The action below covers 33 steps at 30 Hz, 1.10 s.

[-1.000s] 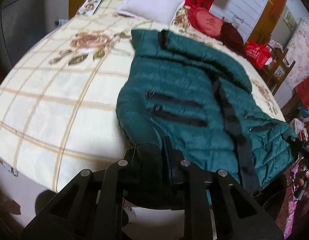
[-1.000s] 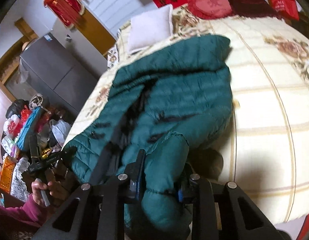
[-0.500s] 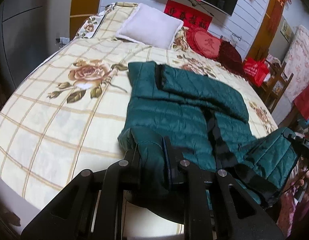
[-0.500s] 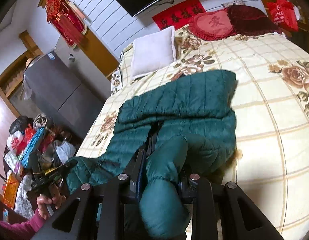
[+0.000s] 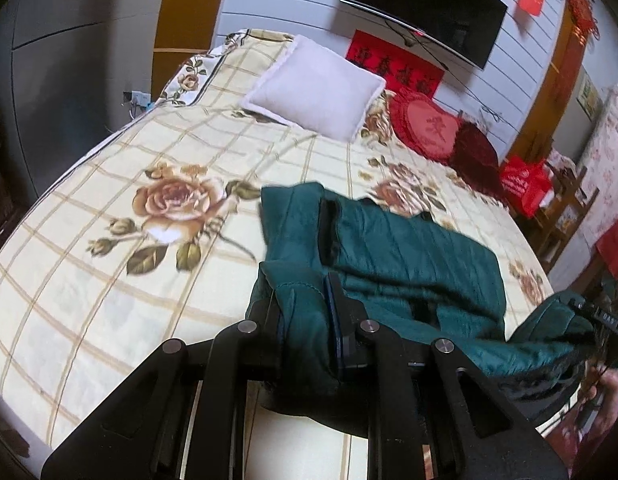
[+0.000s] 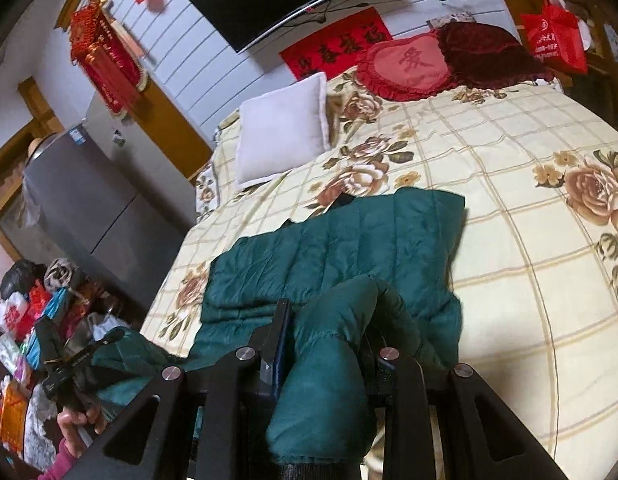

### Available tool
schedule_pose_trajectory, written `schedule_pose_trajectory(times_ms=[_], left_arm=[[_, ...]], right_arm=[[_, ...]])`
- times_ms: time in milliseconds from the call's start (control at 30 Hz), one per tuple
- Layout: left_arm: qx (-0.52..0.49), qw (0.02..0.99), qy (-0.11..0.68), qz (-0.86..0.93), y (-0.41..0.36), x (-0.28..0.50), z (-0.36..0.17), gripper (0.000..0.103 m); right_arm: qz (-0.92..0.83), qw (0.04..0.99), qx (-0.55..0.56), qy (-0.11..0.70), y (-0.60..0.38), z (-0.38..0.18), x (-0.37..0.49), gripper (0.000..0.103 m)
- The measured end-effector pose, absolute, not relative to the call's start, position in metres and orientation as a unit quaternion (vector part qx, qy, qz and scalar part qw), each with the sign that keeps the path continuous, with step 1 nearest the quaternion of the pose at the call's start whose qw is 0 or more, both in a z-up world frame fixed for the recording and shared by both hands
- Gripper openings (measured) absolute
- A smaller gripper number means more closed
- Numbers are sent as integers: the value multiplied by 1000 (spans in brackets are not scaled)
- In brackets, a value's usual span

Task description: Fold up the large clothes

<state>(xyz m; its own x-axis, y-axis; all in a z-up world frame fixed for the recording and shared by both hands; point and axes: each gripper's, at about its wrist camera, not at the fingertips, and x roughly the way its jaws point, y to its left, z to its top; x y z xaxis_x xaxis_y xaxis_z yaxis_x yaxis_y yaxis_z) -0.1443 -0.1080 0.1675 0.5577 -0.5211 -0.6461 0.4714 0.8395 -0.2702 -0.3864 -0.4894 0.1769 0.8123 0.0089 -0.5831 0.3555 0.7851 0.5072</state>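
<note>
A dark green quilted jacket [image 5: 413, 248] lies across a bed with a rose-patterned cover [image 5: 109, 280]. My left gripper [image 5: 303, 310] is shut on a near corner of the jacket and holds it up off the bed. In the right wrist view, my right gripper [image 6: 329, 330] is shut on a thick padded fold of the jacket [image 6: 349, 240], also raised. Each gripper shows in the other's view: the right gripper [image 5: 597, 314] at the far right, the left gripper [image 6: 79, 360] at the lower left with a hand [image 6: 75, 424] under it. The jacket's near edge sags between them.
A white pillow [image 5: 313, 88], a red heart cushion [image 5: 425, 128] and a dark red cushion [image 5: 475, 156] lie at the head of the bed below a wall television [image 5: 425, 4]. A grey cabinet [image 6: 89, 204] and a pile of bags [image 6: 33, 312] stand left of the bed.
Both grippers have risen and moved toward the head of the bed, carrying the jacket's near edge. The flat jacket now looks shorter, its lower half lifted off the cover.
</note>
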Motion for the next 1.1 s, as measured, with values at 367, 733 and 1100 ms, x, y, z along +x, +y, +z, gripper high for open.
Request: schedule_pose_trajectory(times_ms=[367, 733, 1100], left_arm=[[-39, 889, 390, -237, -168, -61, 161, 16], [-28, 877, 445, -179, -208, 7, 100, 16], [-77, 834, 507, -202, -224, 42, 76, 18]], right_arm=[[-148, 879, 324, 318, -547, 161, -308, 24], [-183, 838, 369, 359, -601, 94, -248, 24], [-161, 872, 365, 282, -593, 144, -301, 96]])
